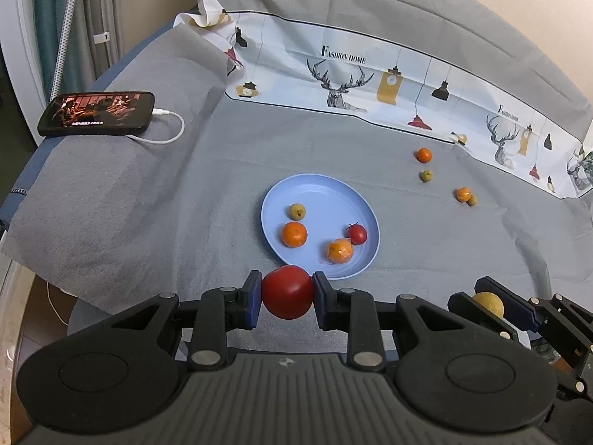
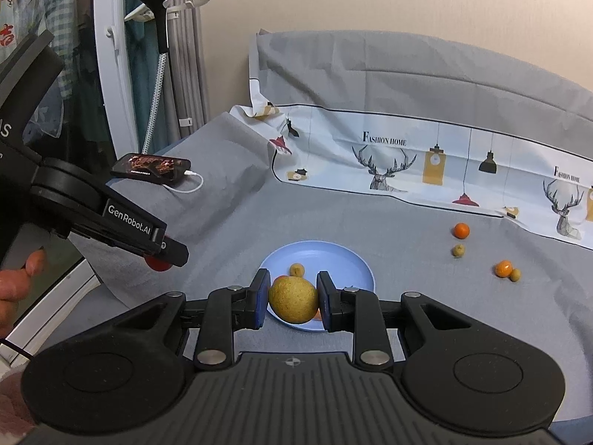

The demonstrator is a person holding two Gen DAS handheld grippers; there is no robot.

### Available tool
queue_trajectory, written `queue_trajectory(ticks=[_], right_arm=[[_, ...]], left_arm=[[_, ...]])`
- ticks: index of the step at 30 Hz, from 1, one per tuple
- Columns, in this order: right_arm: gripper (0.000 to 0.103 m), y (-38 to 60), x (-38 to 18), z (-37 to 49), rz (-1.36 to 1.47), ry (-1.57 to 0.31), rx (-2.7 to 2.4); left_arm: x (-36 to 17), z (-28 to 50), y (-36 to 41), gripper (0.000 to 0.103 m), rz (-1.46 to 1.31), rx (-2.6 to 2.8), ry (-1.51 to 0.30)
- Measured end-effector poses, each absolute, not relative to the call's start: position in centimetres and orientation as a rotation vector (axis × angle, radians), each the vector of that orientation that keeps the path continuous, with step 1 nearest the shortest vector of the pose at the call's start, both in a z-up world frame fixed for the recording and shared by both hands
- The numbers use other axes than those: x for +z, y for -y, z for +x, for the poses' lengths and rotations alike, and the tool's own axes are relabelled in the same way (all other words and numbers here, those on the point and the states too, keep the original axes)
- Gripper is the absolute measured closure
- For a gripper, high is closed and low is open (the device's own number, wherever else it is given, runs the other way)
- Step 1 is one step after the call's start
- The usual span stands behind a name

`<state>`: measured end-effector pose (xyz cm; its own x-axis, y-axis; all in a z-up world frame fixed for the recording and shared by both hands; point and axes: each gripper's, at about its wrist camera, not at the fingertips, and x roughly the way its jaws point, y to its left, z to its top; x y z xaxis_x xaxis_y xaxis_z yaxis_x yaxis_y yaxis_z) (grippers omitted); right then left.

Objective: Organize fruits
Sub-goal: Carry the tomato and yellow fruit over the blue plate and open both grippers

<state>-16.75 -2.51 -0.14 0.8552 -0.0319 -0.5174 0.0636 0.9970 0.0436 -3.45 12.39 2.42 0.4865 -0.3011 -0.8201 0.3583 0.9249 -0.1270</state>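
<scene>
Where fruit (image 1: 423, 155) scattered, phone (image 1: 97, 113) aside.

Blue plate's (image 2: 344, 259) near rim behind the held pear (image 2: 292, 298); far small greenish fruits (image 2: 458, 250) unidentifiable.

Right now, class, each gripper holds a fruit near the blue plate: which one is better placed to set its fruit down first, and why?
Probably the right gripper: its yellow pear appears over the blue plate, while the left gripper holds its red tomato short of the plate's near rim.
</scene>
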Motion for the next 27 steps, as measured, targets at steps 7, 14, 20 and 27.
queue_trajectory(ticks=[7,14,20,27], right_arm=[[0.075,3.1,-0.9,-15.3,0.079,-0.568,-0.06],[0.075,4.4,-2.1,-13.5,0.107,-0.592,-0.073],[0.075,5.8,-3.6,-10.9,0.131,-0.619,-0.087],[0.075,7.5,-5.8,-6.7,0.109,-0.662,-0.09]], left_arm=[[1.7,-1.9,-11.3,0.071,0.09,-0.398,-1.008],[0.6,0.2,-9.8,0.071,0.114,-0.396,-1.04],[-1.2,3.0,-8.2,0.071,0.143,-0.393,-1.075],[-3.6,7.3,-5.7,0.071,0.178,-0.413,-1.102]])
